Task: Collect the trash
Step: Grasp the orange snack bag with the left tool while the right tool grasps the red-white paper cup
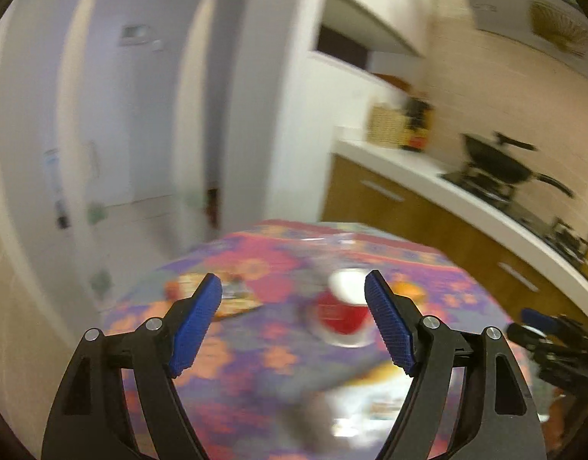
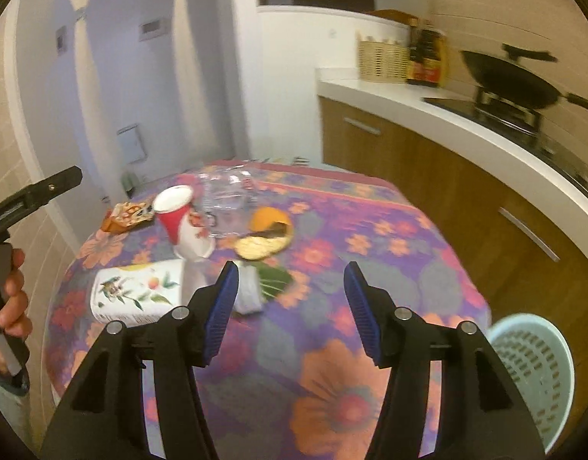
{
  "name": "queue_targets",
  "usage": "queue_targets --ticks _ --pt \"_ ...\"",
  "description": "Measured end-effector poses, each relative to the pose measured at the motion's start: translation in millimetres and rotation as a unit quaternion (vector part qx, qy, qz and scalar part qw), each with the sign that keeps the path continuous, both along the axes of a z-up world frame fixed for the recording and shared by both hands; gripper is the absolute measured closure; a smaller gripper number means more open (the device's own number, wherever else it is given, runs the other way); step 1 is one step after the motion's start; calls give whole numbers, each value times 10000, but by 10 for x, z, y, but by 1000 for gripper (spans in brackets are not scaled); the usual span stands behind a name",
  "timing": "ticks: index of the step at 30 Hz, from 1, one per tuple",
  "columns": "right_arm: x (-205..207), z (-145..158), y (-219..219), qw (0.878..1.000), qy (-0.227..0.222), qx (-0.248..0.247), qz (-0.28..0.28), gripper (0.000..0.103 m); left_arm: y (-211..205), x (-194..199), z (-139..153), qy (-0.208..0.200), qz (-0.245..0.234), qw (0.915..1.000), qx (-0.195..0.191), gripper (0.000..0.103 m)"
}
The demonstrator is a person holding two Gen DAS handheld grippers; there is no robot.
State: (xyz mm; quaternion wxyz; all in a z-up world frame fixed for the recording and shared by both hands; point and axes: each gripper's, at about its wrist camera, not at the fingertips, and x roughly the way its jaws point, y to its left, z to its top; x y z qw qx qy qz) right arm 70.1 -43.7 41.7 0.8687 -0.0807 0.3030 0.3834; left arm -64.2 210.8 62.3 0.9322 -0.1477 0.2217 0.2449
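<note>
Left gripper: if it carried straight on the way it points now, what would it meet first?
Probably the red paper cup, lying between the open left gripper fingers' line on the floral table. Blur makes depth uncertain.

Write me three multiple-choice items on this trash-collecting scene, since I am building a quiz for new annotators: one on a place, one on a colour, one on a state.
1. Where does the mesh bin stand?
A. on the table
B. on the floor beside the table, to the right gripper's right
C. on the counter

2. What colours is the paper cup?
A. red and white
B. green
C. black

3. How do the two grippers stand?
A. both shut on trash
B. one open, one shut
C. both open and empty

Key:
1 B: the pale blue mesh bin sits below the edge of the table.
2 A: the paper cup has a red upper part and a white base.
3 C: the left gripper and the right gripper both show wide gaps with nothing between the pads.
</note>
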Motion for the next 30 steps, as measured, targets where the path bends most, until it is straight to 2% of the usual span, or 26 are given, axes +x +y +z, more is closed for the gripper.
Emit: queue_targets --ticks 2,8,9,11,12,16,21,24,26,28,29,30 --pt "-18 1 214 9998 -56 -76 167 49 253 -33 -96 154 277 9995 -25 28" --pt "-38 87 747 9977 -204 -233 610 49 773 -28 -357 488 701 9961 -220 28" --pt "-48 100 851 9971 -254 -273 659 48 839 -12 -415 567 763 9950 -289 28" --pt "-49 112 1012 9963 -310 -318 730 38 974 1 -528 668 862 9929 -478 28" --pt "-47 111 1112 9959 -323 -322 778 37 1070 30 -599 727 911 9908 -687 30" --pt "-35 90 1384 9939 -283 -503 939 36 1245 162 -783 815 897 9858 -1159 33" --pt "39 47 1647 9918 -24 -683 1080 36 1280 370 -904 1029 749 9841 -1243 34" --pt "102 -1 1777 9903 180 -783 1133 36 1262 455 -990 1142 679 9824 -1316 40" --pt "143 -52 1851 9892 290 -915 1107 35 1249 504 -1066 1264 624 9803 -1384 57" --pt "182 -93 1906 9875 439 -963 1169 32 1215 509 -1057 1286 655 9814 -1265 62" --pt "203 -110 1928 9867 524 -956 1207 32 1203 509 -1063 1281 619 9816 -1273 69" --pt "222 -130 1952 9860 606 -952 1231 32 1189 514 -1067 1292 610 9817 -1256 69"
